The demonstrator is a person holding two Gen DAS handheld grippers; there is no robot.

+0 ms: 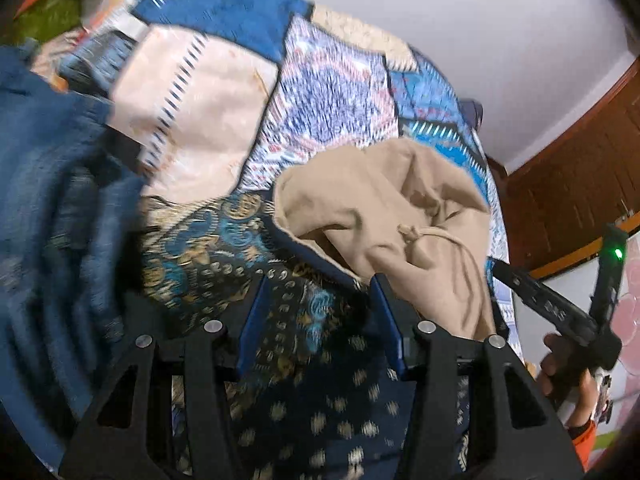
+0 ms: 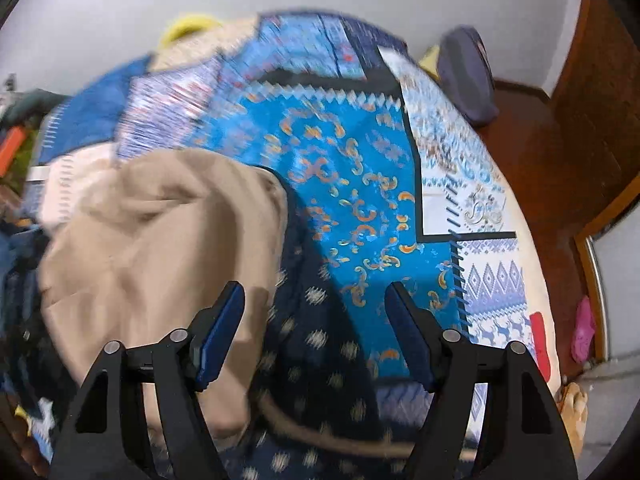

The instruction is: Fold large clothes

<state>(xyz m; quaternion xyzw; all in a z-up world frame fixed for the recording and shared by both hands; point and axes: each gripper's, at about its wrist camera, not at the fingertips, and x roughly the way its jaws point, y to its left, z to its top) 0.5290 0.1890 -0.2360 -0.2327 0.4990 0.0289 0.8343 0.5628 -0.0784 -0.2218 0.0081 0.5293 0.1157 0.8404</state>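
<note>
A tan garment (image 1: 380, 208) with a knotted drawstring lies crumpled on a patchwork bedspread (image 1: 332, 92). My left gripper (image 1: 320, 312) stands open over a dark navy cloth with gold dots (image 1: 320, 380), and its right pad sits at the tan garment's near edge. In the right wrist view the tan garment (image 2: 152, 248) is on the left. My right gripper (image 2: 316, 320) hangs open above the navy dotted cloth (image 2: 320, 344), with nothing pinched and its left finger over the tan cloth. A hand carries the right gripper (image 1: 560, 312) at the right edge of the left wrist view.
A blue denim garment (image 1: 48, 184) is heaped at the left. More clothes (image 1: 52, 12) are piled at the far left. A dark cushion (image 2: 468, 76) lies at the bed's far corner. Brown wooden furniture (image 2: 560, 140) runs along the right, near a white wall (image 2: 120, 20).
</note>
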